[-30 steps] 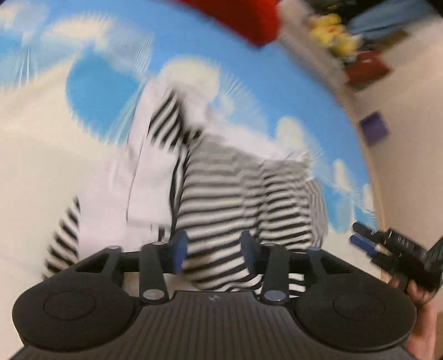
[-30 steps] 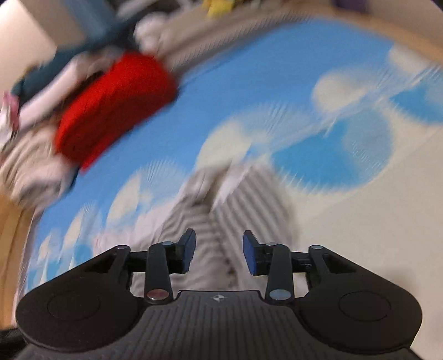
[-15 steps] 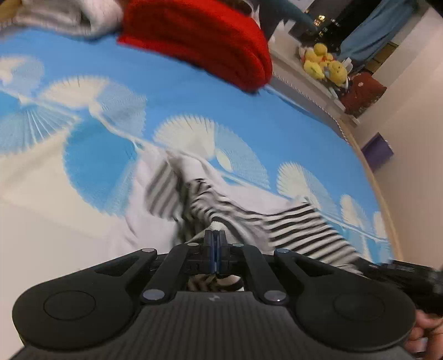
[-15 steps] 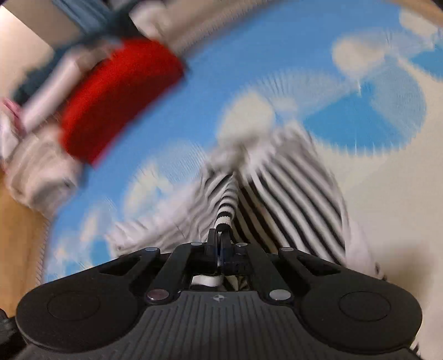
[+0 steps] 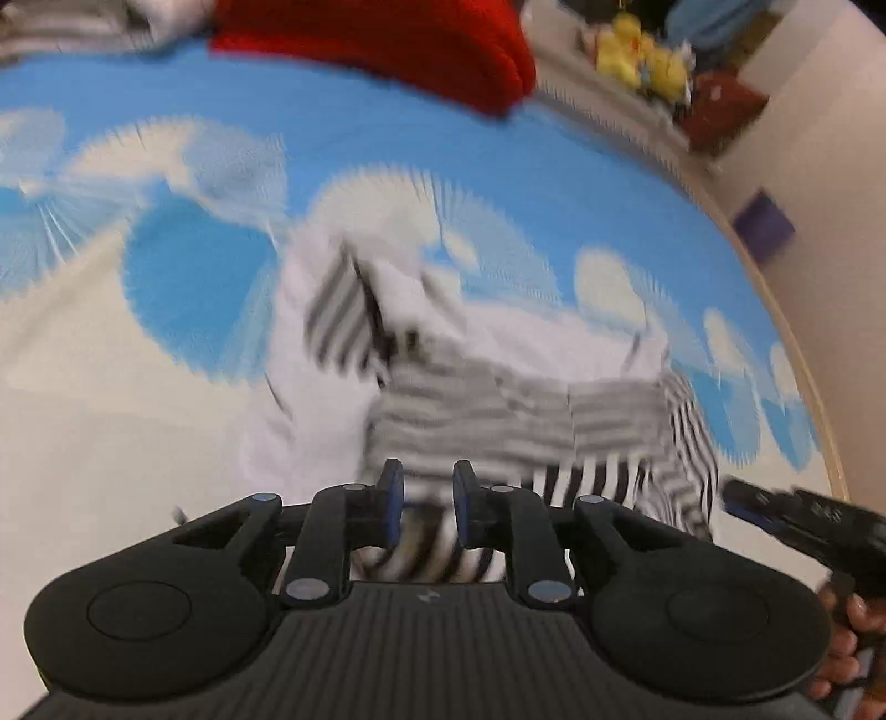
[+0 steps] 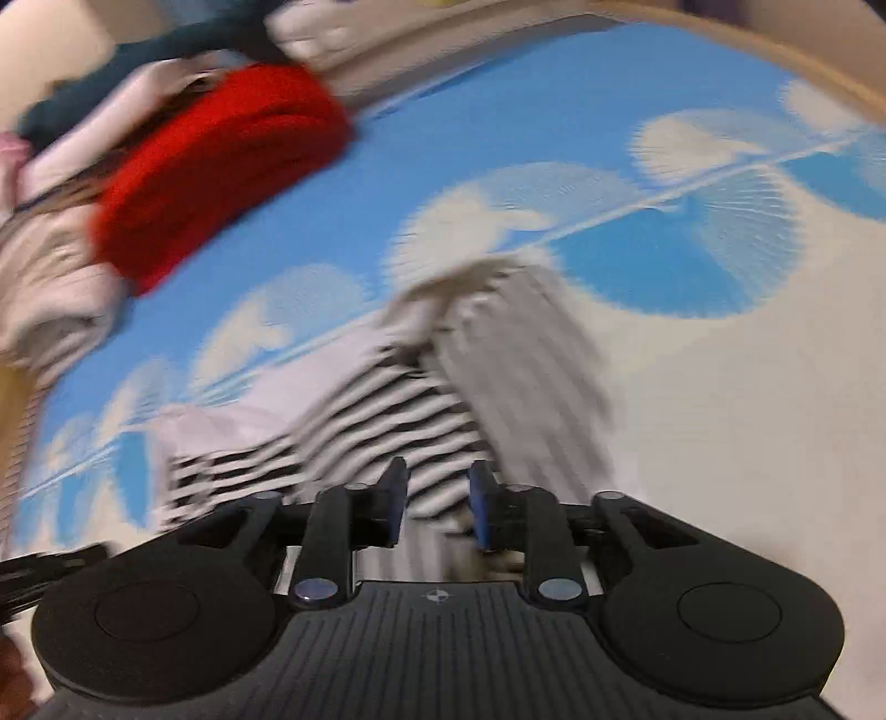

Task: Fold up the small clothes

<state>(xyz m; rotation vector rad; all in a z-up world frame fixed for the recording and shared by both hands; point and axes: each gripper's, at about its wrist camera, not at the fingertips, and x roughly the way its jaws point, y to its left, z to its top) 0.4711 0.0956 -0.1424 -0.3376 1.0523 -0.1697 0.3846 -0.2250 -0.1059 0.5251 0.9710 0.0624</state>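
Observation:
A black-and-white striped small garment (image 5: 498, 410) lies partly folded on the blue and cream patterned surface (image 5: 387, 144); it also shows in the right wrist view (image 6: 398, 421). My left gripper (image 5: 425, 507) is open, its fingers just over the garment's near edge, holding nothing. My right gripper (image 6: 437, 507) is open above the garment's near edge, holding nothing. The right gripper also shows at the right edge of the left wrist view (image 5: 797, 515). Both views are motion-blurred.
A folded red knit (image 5: 398, 44) lies at the far side, also in the right wrist view (image 6: 221, 160), beside a pile of other clothes (image 6: 50, 266). Yellow plush toys (image 5: 642, 50) and a purple box (image 5: 764, 224) sit beyond the wooden edge (image 5: 803, 360).
Half a second ago both grippers were shut on the striped garment. Now both have opened and let it go, and the garment lies folded over on the surface.

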